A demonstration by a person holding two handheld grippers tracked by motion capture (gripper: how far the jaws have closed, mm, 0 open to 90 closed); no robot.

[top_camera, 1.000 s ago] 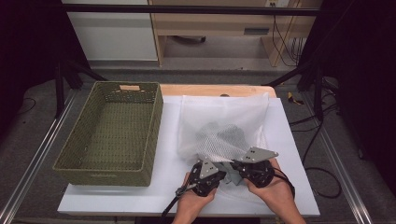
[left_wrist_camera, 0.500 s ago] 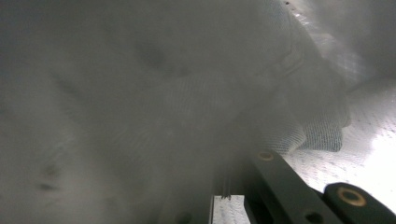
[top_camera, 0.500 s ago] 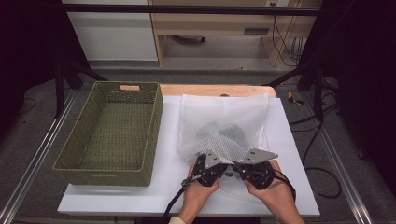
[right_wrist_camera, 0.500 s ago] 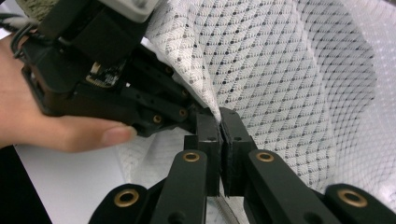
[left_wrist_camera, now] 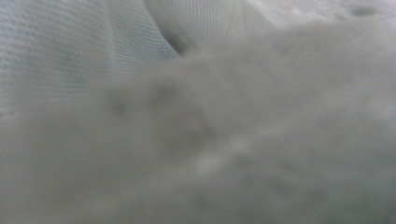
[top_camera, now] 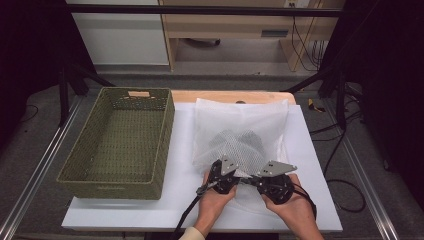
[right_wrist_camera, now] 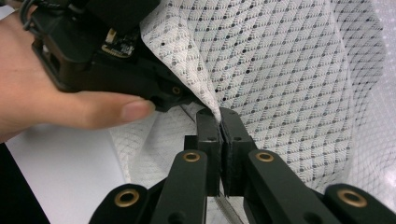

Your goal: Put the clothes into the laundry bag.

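mesh bag (top_camera: 235, 145) lies on the white sheet over the bench (top_camera: 310, 150), right of the basket (top_camera: 120, 140), near edge lifted by both grippers; white diamond-net fabric, see-through, something dark bundled inside (top_camera: 239, 141) — probably clothing, can't tell through the net; judgement: thin, soft, floppy, light; no stiffness, so it sags and folds wherever unsupported; net weave gives decent grip, unlikely to slip but could snag or stretch if yanked; contents will shift to the low end when lifted.

where to hold: hem or opening edge, two points spread apart, as now; a single pinch would let it bunch.

right gripper (right_wrist_camera: 219, 116): jaws pressed together, pinching a fold of the mesh (right_wrist_camera: 289, 70) right at the tips; left gripper (top_camera: 222, 175) sits just beside it at the same edge; its own view is blurred fabric pressed against the lens, jaws not visible, likely closed on the bag edge too.

basket: olive woven, empty, well apart from the bag's contents; small tan tag (top_camera: 138, 94) on its far rim, too small to read; no readable brand or writing elsewhere.
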